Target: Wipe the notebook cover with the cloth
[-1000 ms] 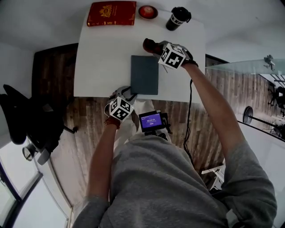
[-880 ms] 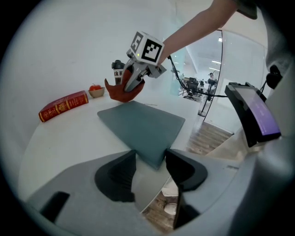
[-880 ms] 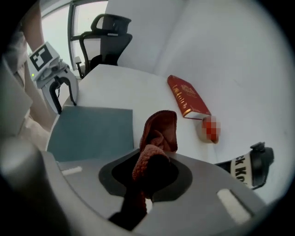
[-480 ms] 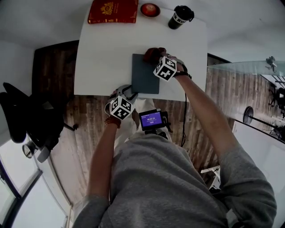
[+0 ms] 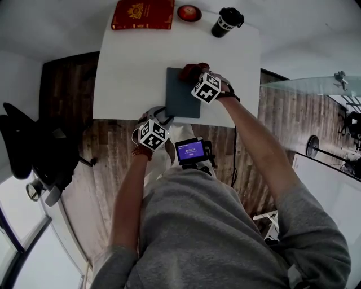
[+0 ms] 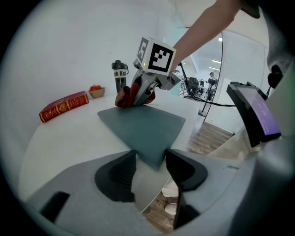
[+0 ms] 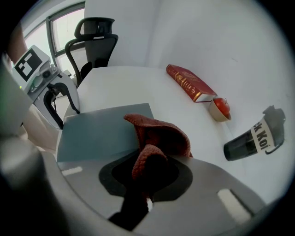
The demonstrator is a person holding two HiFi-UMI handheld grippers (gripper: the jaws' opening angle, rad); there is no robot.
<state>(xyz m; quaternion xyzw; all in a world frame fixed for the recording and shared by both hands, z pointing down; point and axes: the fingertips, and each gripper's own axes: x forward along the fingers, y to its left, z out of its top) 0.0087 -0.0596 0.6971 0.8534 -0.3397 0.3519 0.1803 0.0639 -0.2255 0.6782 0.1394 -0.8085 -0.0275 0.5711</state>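
A dark teal notebook (image 5: 181, 96) lies flat near the front edge of the white table (image 5: 130, 68). My right gripper (image 5: 193, 73) is shut on a reddish-brown cloth (image 5: 188, 70), which rests bunched on the notebook's far right corner. In the right gripper view the cloth (image 7: 159, 132) fills the jaws of my right gripper (image 7: 147, 162) and spills onto the notebook (image 7: 103, 131). My left gripper (image 6: 150, 162) stands open at the table's front edge. The notebook's (image 6: 140, 126) near corner reaches in between its fingertips (image 6: 119, 171). In the head view the left gripper (image 5: 162, 117) sits at that near left corner.
A red book (image 5: 141, 15), a small bowl with a red fruit (image 5: 189, 12) and a black cup (image 5: 225, 21) stand along the table's far edge. A black office chair (image 5: 28, 147) is at the left over wooden floor. A small screen device (image 5: 192, 152) hangs at the person's chest.
My right gripper has come down and toward the person with the cloth, from the table beyond the notebook onto its far right corner. The left gripper has stayed put.
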